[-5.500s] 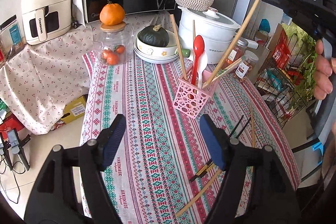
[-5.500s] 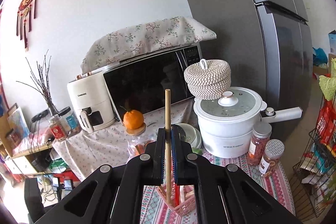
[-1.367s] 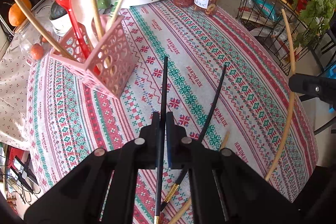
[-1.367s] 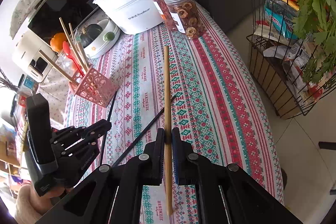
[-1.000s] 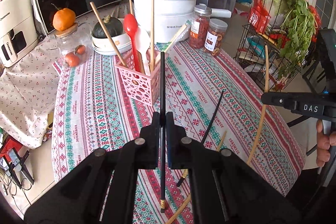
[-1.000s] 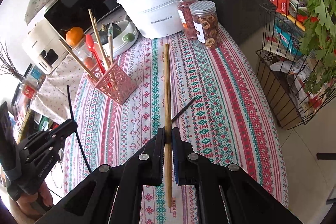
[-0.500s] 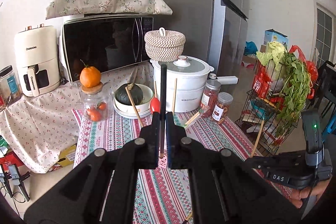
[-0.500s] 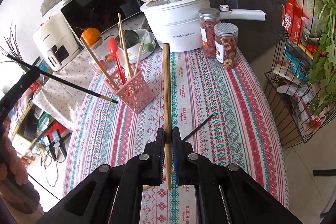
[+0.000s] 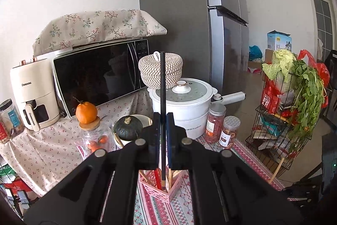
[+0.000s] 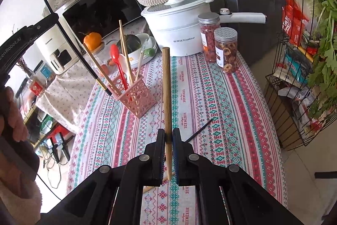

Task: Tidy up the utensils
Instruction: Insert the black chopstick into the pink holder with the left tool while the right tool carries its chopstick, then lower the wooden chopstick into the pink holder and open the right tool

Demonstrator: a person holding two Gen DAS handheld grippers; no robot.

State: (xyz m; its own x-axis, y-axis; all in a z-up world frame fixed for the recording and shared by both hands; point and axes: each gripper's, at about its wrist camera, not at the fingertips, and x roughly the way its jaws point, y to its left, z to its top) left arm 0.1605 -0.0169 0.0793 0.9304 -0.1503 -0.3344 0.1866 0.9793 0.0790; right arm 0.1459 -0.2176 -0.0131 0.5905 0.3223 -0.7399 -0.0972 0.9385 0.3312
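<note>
My left gripper [image 9: 162,119] is shut on a black chopstick [image 9: 162,85] held upright, its lower tip just above the pink utensil holder [image 9: 166,188]. In the right wrist view the black chopstick [image 10: 71,39] slants down to the holder [image 10: 137,97], which holds wooden chopsticks and a red spoon [image 10: 117,60]. My right gripper [image 10: 167,136] is shut on a wooden chopstick [image 10: 166,85], held above the table. Another black chopstick [image 10: 200,127] lies on the patterned tablecloth [image 10: 221,102].
A white pot [image 10: 179,28], two jars [image 10: 225,50], a bowl with a green squash [image 9: 128,124], a tomato jar topped by an orange [image 9: 86,112], a microwave and an air fryer stand behind. A wire rack of vegetables [image 10: 305,56] stands right of the table.
My left gripper lifted the black chopstick off the table, turned it upright and brought its tip over the pink holder. My right gripper stays shut on the wooden chopstick.
</note>
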